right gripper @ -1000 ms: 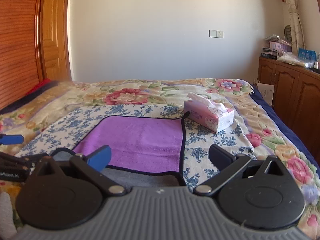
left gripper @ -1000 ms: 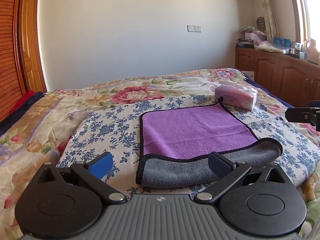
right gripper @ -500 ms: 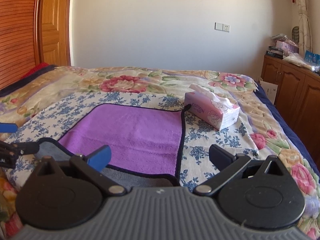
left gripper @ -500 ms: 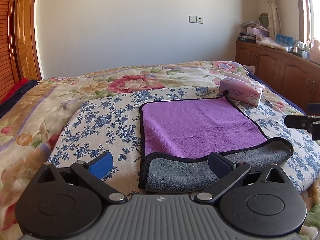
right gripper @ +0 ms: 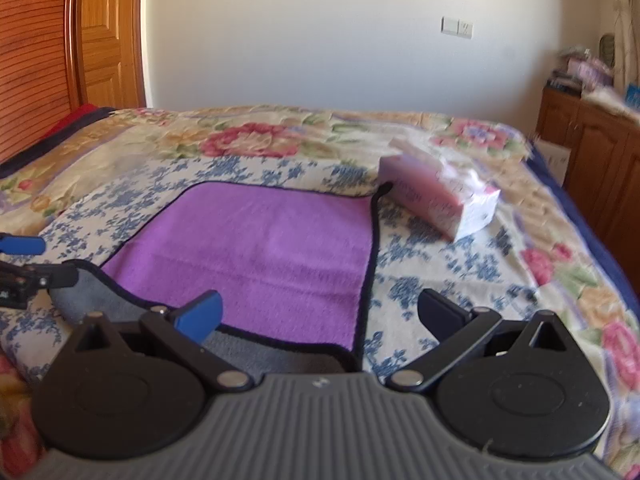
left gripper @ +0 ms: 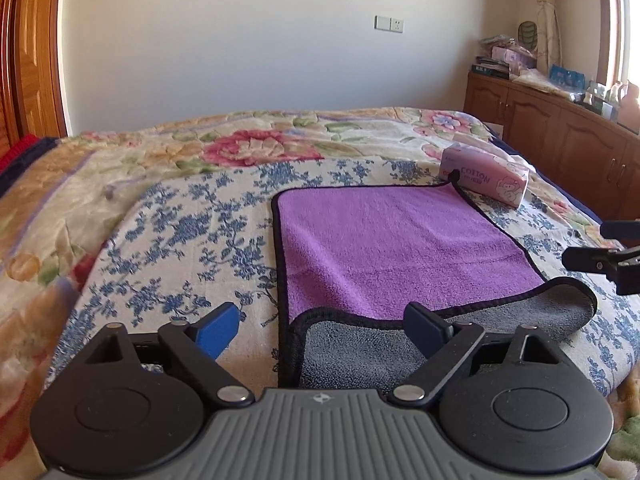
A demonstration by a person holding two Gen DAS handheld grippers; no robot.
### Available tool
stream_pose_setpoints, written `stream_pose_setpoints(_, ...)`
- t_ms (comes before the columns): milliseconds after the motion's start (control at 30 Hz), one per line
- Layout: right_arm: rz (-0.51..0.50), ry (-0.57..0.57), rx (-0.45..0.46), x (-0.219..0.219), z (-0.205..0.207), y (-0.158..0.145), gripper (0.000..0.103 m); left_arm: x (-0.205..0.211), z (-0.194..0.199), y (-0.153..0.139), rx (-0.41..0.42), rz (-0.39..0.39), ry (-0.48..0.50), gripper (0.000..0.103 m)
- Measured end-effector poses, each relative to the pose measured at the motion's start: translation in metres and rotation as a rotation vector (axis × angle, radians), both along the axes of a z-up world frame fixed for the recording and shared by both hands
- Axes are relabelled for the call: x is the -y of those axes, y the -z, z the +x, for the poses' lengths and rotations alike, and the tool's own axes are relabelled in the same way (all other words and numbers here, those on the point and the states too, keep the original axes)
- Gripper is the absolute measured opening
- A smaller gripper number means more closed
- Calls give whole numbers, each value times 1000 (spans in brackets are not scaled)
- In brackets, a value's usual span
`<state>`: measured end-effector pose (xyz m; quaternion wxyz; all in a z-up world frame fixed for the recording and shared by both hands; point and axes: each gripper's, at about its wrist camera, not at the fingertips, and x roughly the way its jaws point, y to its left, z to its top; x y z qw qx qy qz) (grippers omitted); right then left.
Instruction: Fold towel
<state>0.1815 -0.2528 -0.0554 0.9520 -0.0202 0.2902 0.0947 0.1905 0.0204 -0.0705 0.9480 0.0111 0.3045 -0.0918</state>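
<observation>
Both the left gripper (left gripper: 322, 326) and the right gripper (right gripper: 320, 312) hover level, jaws spread wide, holding nothing.

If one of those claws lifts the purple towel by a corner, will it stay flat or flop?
Probably flop: the towel already curls over along its near edge, showing the grey underside, so it bends easily. It looks thin and plush, so likely light. Its fuzzy surface should grip rather than slip, though it may drag on the bedspread.

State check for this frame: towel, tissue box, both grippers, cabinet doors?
towel: flat on the bed, purple side up, near edge turned over showing grey
tissue box: open, tissue sticking out
left gripper: open, empty
right gripper: open, empty
cabinet doors: shut
</observation>
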Motion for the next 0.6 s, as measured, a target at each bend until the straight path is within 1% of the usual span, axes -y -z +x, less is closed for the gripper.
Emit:
stream_pose_setpoints(100,-1,-13,-27,0,4,4,103,-1,7,5,-25,-4,3,88)
stream_pose_setpoints(267,-31,-31,-79,-3,11,13,103,-4,17,14,-64,-1,9,78)
stream_pose_setpoints(467,-40,-35,-151,-1,18,23,103,-10,23,17,-71,-11,-9,65)
stream_pose_setpoints(567,-37,-32,-173,1,20,25,103,-13,24,17,-73,-30,-8,60)
stream_pose_setpoints(600,-33,-32,-180,2,20,25,103,-15,25,17,-75,-42,-7,57)
